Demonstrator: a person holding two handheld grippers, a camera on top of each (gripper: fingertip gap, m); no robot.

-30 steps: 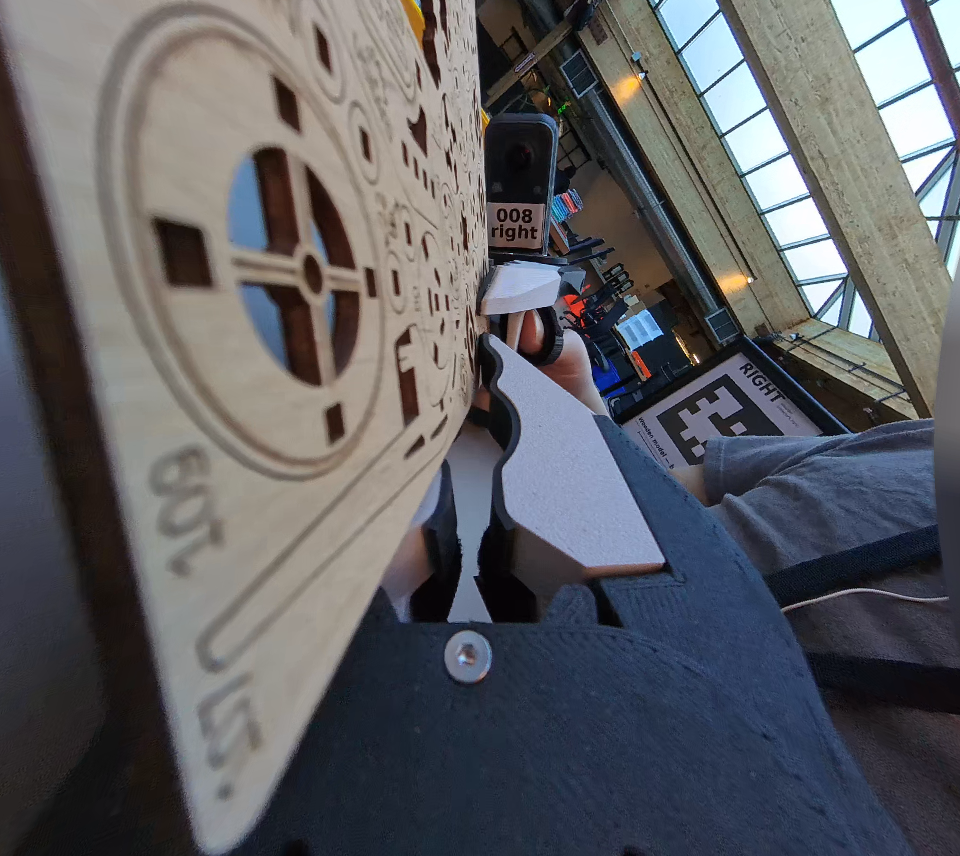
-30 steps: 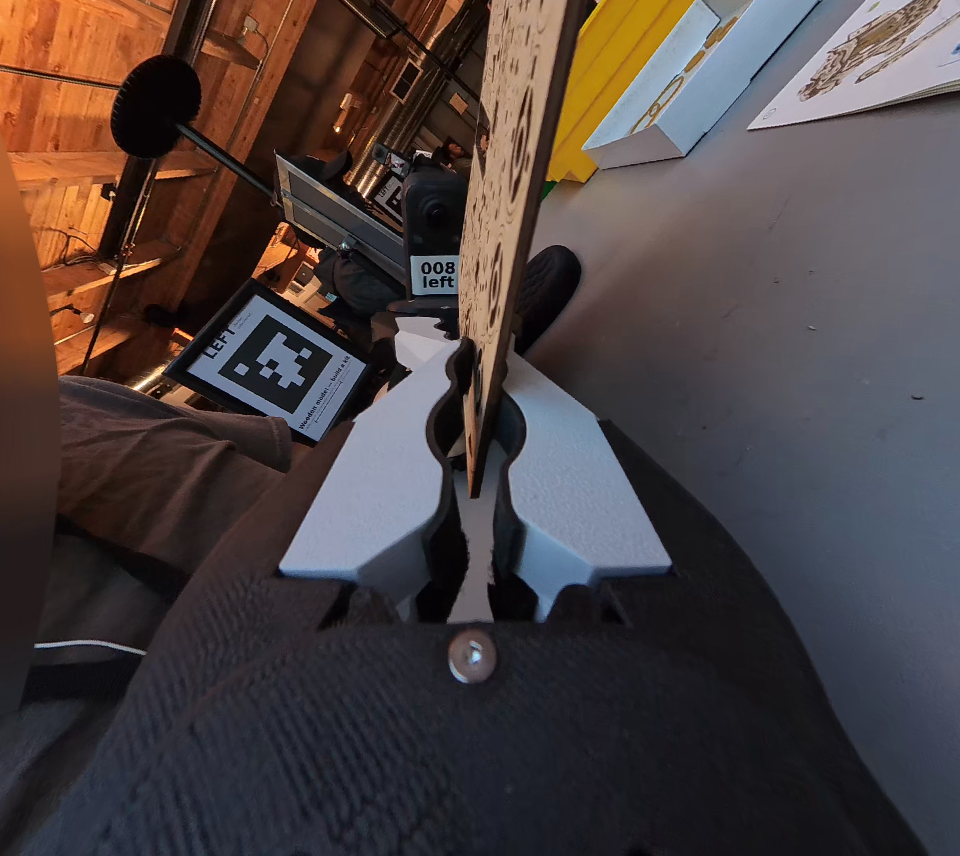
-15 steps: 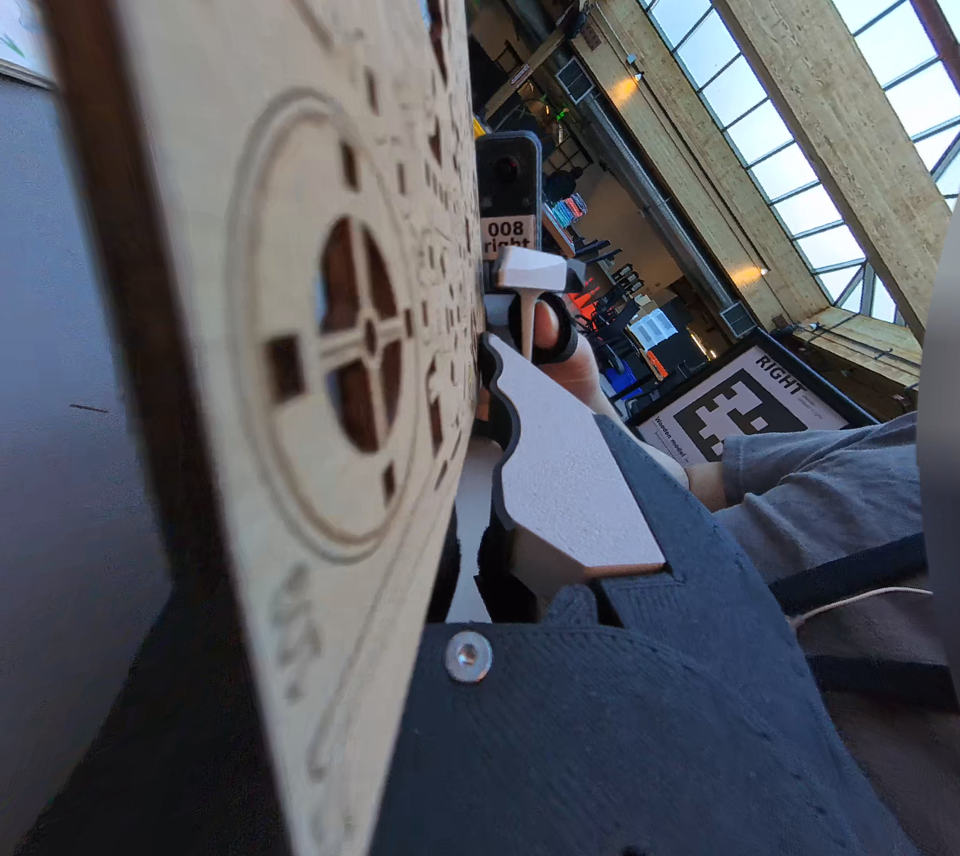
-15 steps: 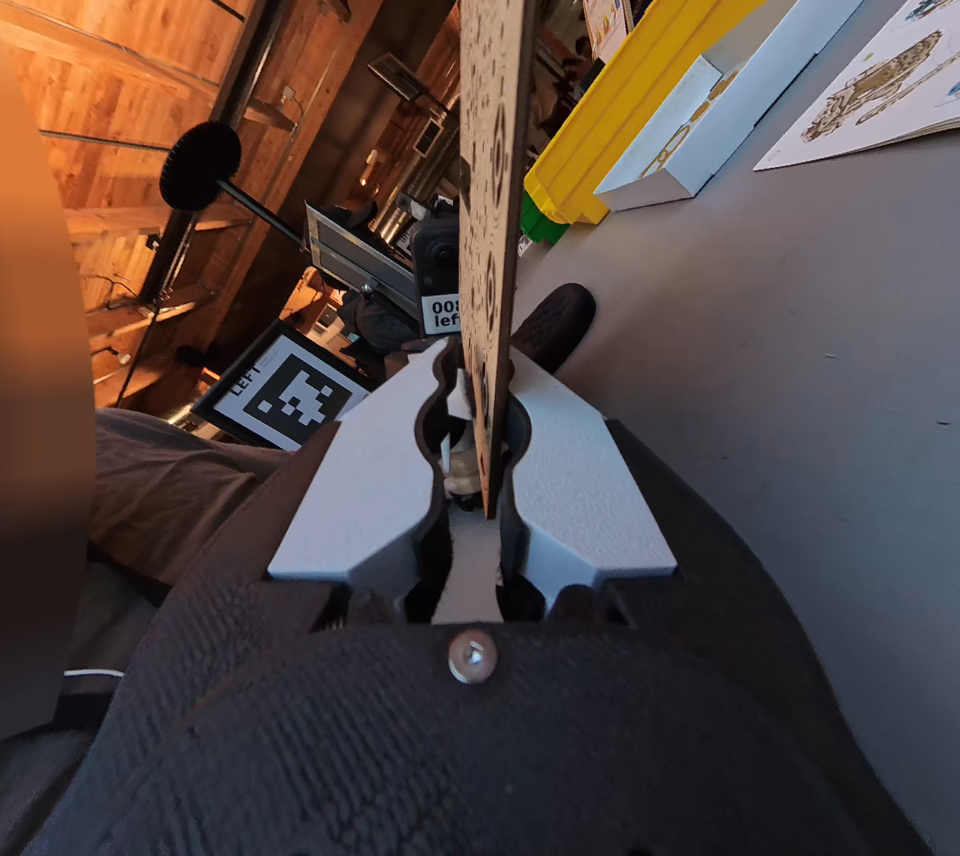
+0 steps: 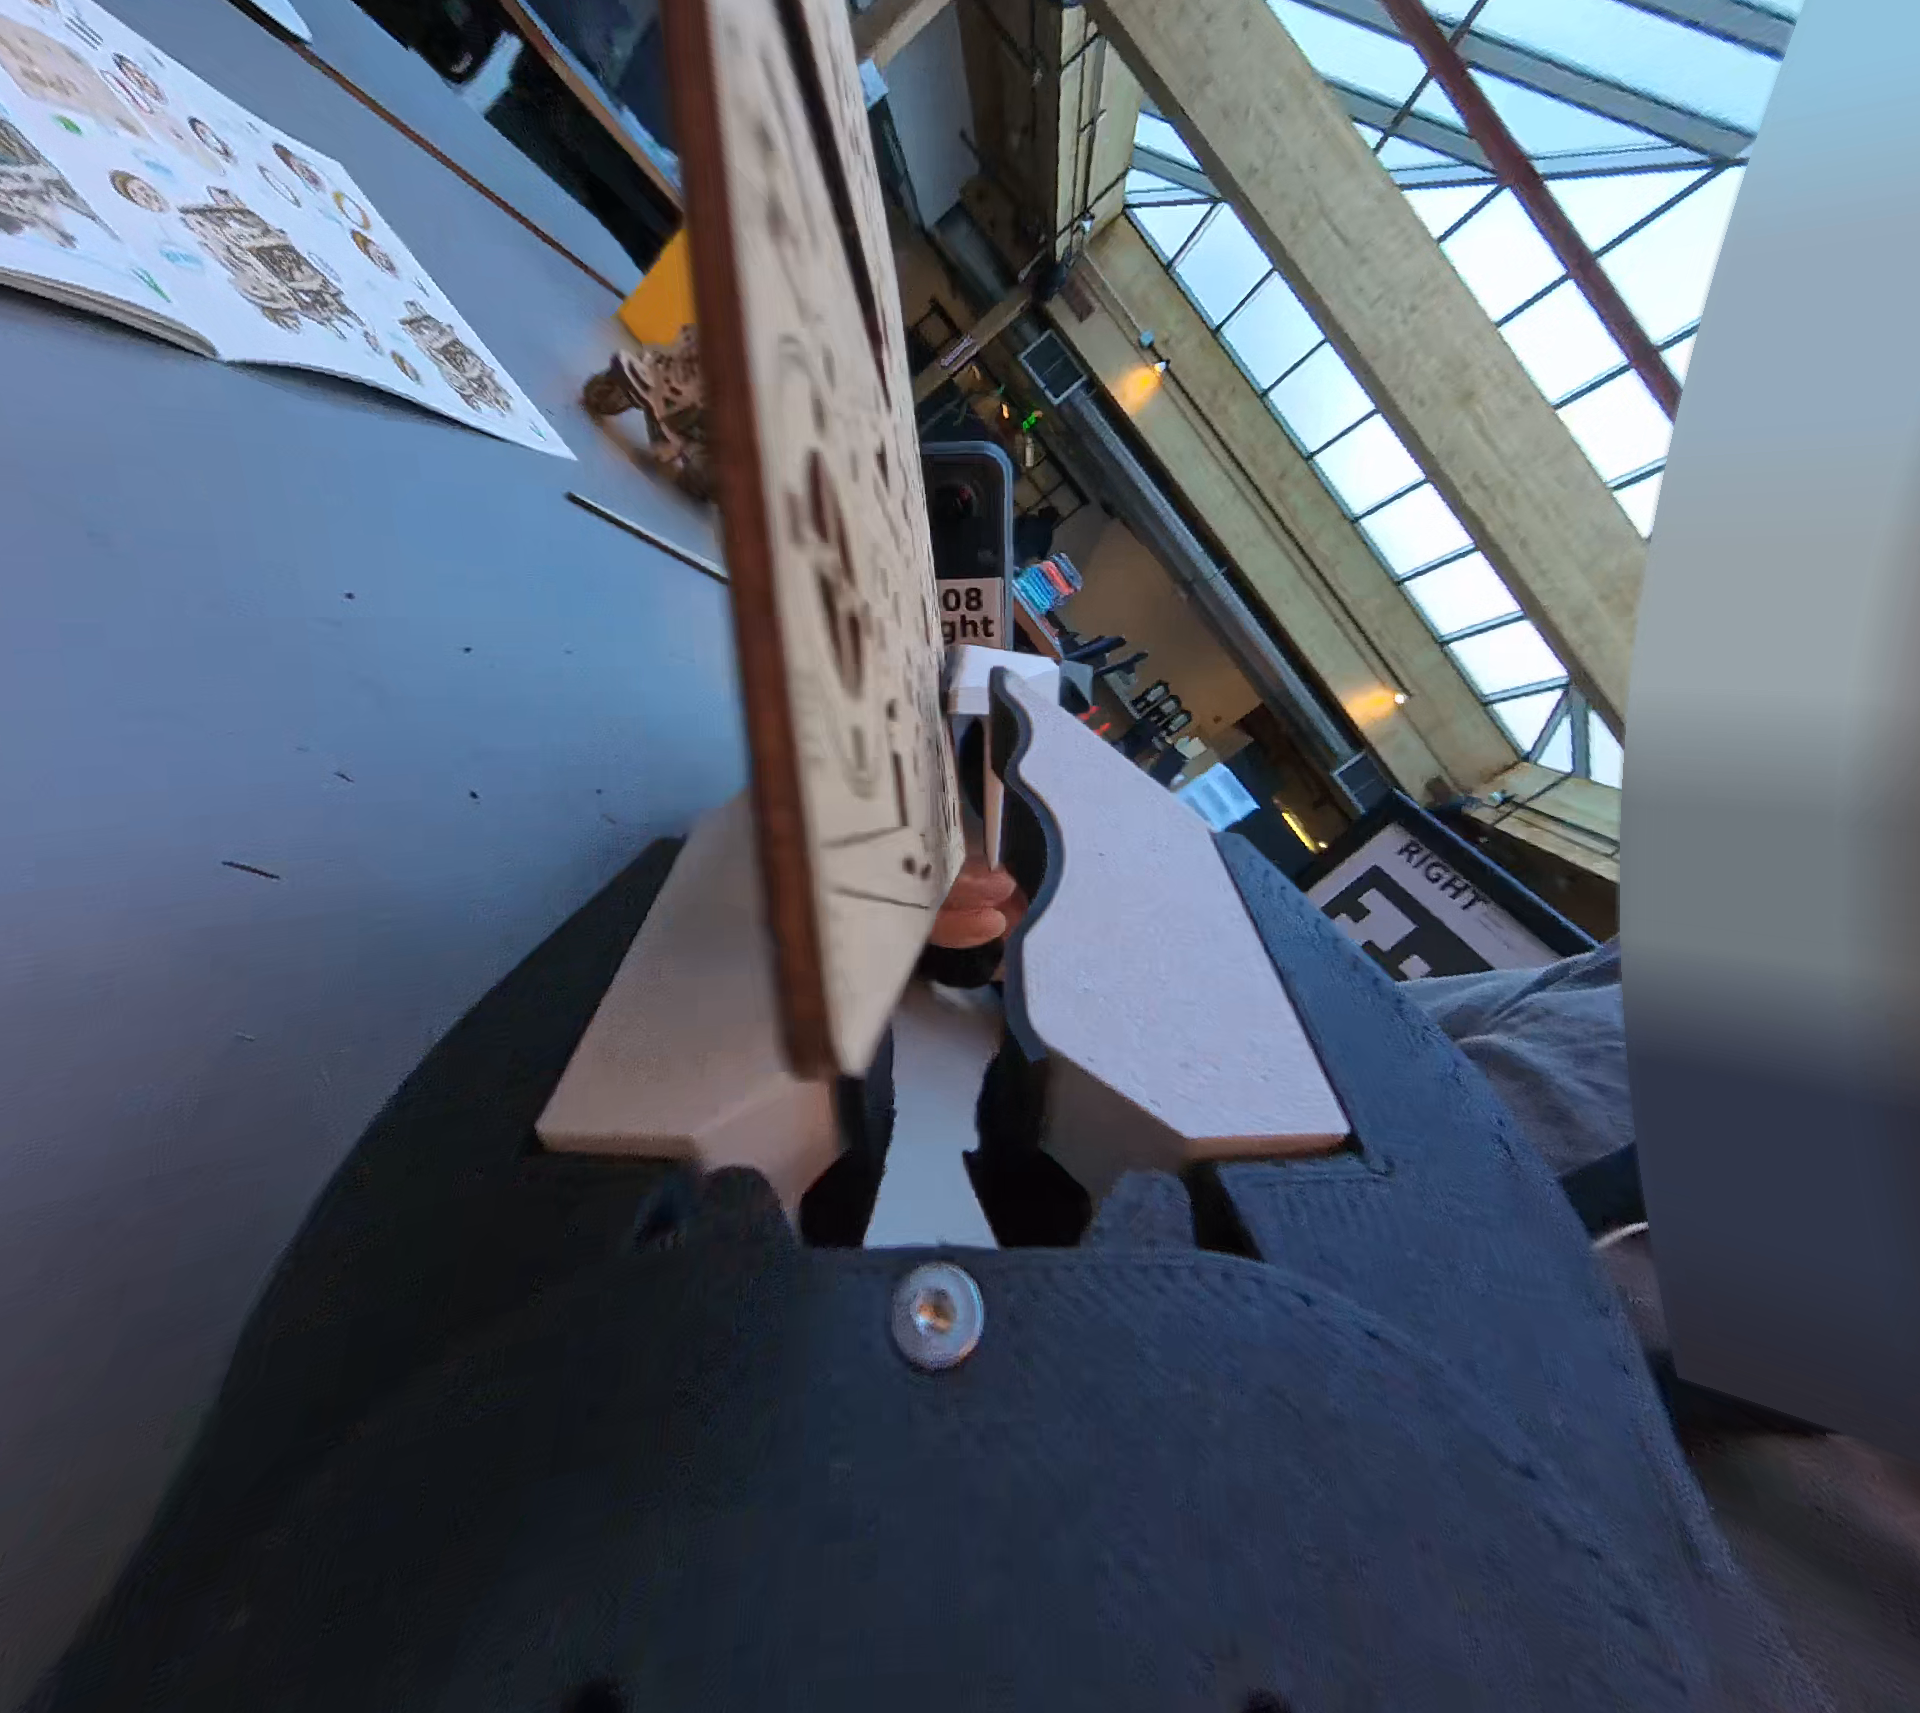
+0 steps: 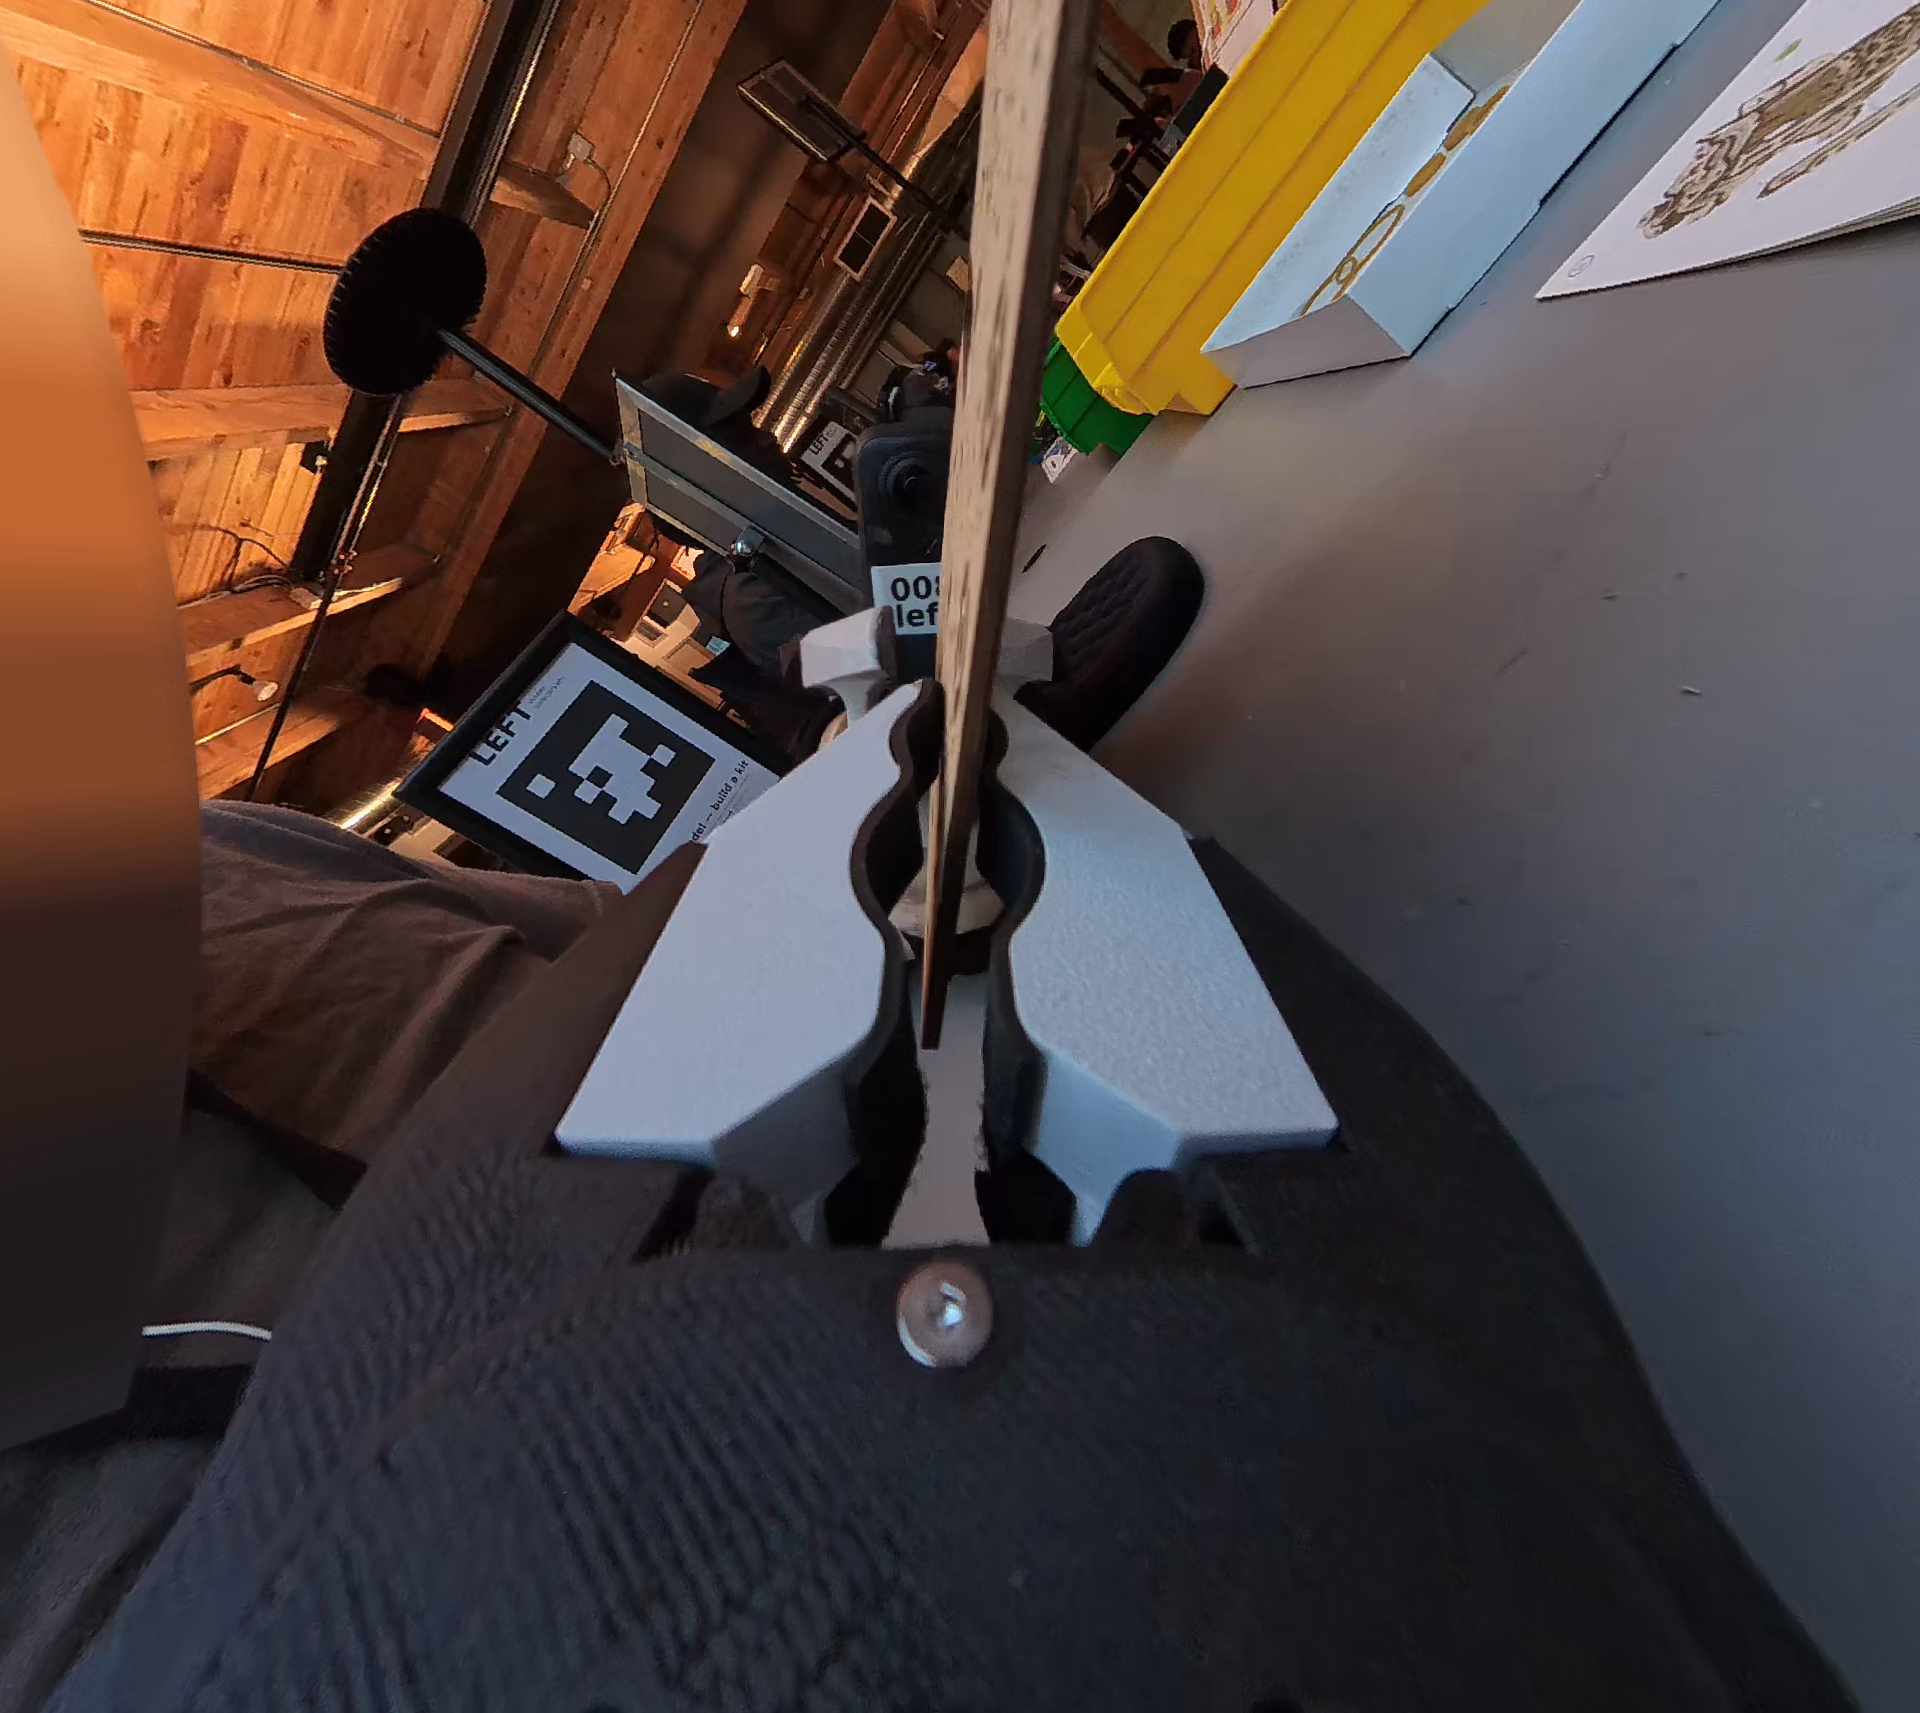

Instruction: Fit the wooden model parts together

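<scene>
A laser-cut wooden sheet of model parts (image 5: 821, 520) stands upright on edge above the grey table (image 5: 312, 728). My left gripper (image 5: 935, 728) is shut on one end of it. The sheet hides most of that gripper's left finger. In the right wrist view the same sheet (image 6: 1013, 313) shows as a thin edge. My right gripper (image 6: 956, 728) is shut on its other end. The two grippers face each other. The right one shows far off in the left wrist view (image 5: 971, 676), and the left one in the right wrist view (image 6: 914, 645).
An open instruction booklet (image 5: 208, 209) lies on the table, with a small built wooden model (image 5: 655, 406) and a thin stick (image 5: 644, 536) beyond it. In the right wrist view a white box (image 6: 1507, 136), a yellow bin (image 6: 1299, 105) and the booklet (image 6: 1766, 136) are at the far right. My two grippers' fingertips are within a few centimetres of each other.
The sheet has turned in the left wrist view from broad face to nearly edge-on. The table and booklet have come into sight. Both grippers have stayed shut on it.
</scene>
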